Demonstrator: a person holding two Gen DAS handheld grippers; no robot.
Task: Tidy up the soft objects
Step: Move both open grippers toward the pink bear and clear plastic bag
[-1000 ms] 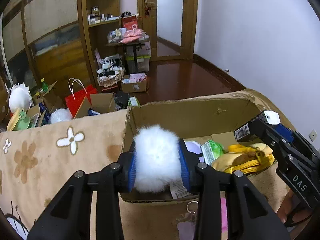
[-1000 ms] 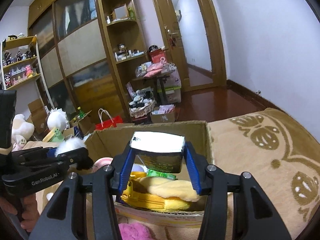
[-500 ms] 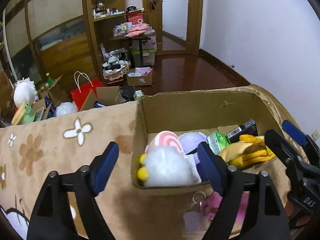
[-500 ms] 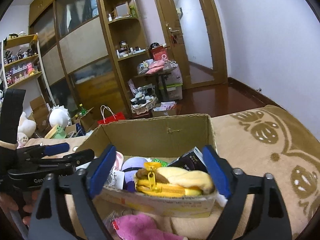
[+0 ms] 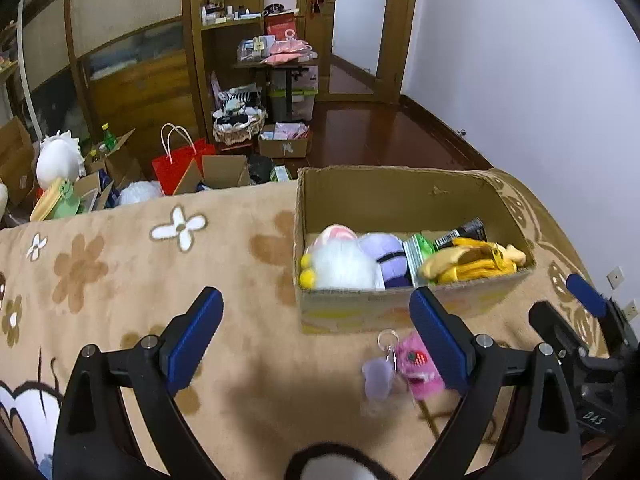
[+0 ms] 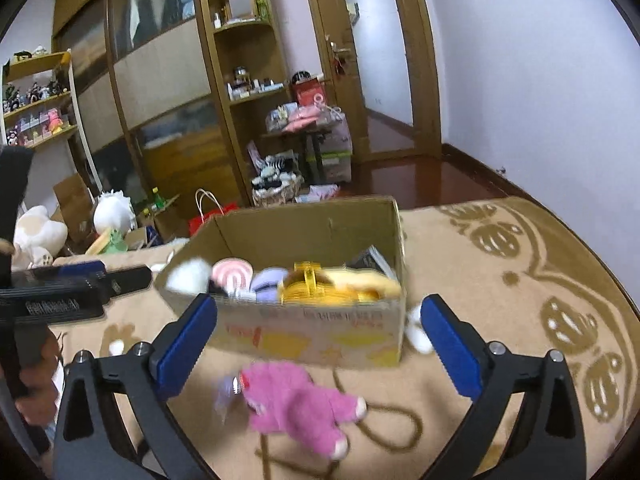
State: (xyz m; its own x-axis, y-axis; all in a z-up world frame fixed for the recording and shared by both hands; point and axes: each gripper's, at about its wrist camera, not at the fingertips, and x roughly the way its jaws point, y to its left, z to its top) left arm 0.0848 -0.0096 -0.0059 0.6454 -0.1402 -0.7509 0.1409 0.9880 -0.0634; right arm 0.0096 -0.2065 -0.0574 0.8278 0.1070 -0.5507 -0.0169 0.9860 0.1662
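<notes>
Both tools are held with their blue-padded fingers spread wide and nothing between them: the left tool (image 5: 316,334) is seen over the flower-patterned tan blanket (image 5: 120,264), and the right tool (image 6: 318,338) is seen in front of the cardboard box (image 6: 312,332). Inside the box are packed a white fluffy plush with yellow feet (image 5: 340,268), a pink swirl plush (image 6: 232,273), a purple plush (image 5: 386,254), a green packet (image 5: 418,250), a yellow zippered pouch (image 5: 472,264) and a dark packet (image 5: 462,232). Just in front of the box, on the blanket, a pink plush toy (image 6: 298,408) is lying, with a key ring (image 5: 387,337) and a pale purple tag (image 5: 376,376) at its end. Behind, wooden shelving (image 6: 240,92) and a red paper bag (image 5: 180,164) are visible.
</notes>
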